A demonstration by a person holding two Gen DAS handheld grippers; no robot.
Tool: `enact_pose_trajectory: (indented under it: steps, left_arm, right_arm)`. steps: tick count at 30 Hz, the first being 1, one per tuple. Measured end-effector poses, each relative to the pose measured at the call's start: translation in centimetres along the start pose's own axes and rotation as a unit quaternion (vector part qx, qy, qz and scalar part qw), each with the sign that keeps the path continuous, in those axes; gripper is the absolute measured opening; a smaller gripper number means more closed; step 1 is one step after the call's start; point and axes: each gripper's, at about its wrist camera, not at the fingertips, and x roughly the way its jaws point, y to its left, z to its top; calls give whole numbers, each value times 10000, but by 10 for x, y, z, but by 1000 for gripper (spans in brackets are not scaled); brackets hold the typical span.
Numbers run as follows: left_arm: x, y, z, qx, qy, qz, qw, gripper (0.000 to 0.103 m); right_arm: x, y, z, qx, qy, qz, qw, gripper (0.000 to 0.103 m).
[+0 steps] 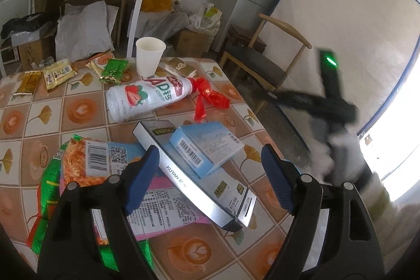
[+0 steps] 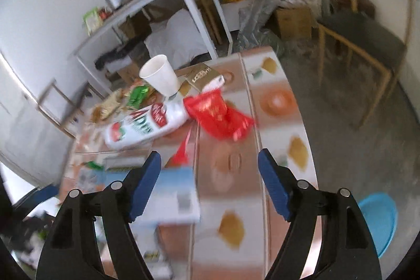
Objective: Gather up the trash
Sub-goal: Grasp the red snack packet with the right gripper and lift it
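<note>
"KUYAN" on silver box (image 1: pixel 199 175)

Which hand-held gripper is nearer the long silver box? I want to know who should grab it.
Left. The left hand-held gripper hangs open right over the silver box, which runs between its fingers. The right hand-held gripper is open over bare tablecloth, off to the side.

"KUYAN" along the silver edge of the long box (image 1: pixel 194 175) between the left jaws, "AD" on the strawberry bottle (image 1: pixel 149 99) beyond them, other print too small to read
</note>
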Motion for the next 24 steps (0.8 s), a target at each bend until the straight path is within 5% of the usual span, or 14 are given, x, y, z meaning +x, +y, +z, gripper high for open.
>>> enact_pose_trajectory:
  steps: [10, 18, 24]
  left_arm:
    - [6, 17, -8, -64, 310, -149, 9994, 76]
    - [0, 37, -6, -253, 283, -160, 9992, 76]
    - [-1, 37, -4, -265, 245, -288, 9989, 76]
  right_arm:
    - [126, 4, 44, -793, 594, -859, 9914, 74]
    - [131, -7, 36, -559, 705, -1152, 9893, 21]
    - [108, -19, 19, -180, 766, -1169, 9900, 13]
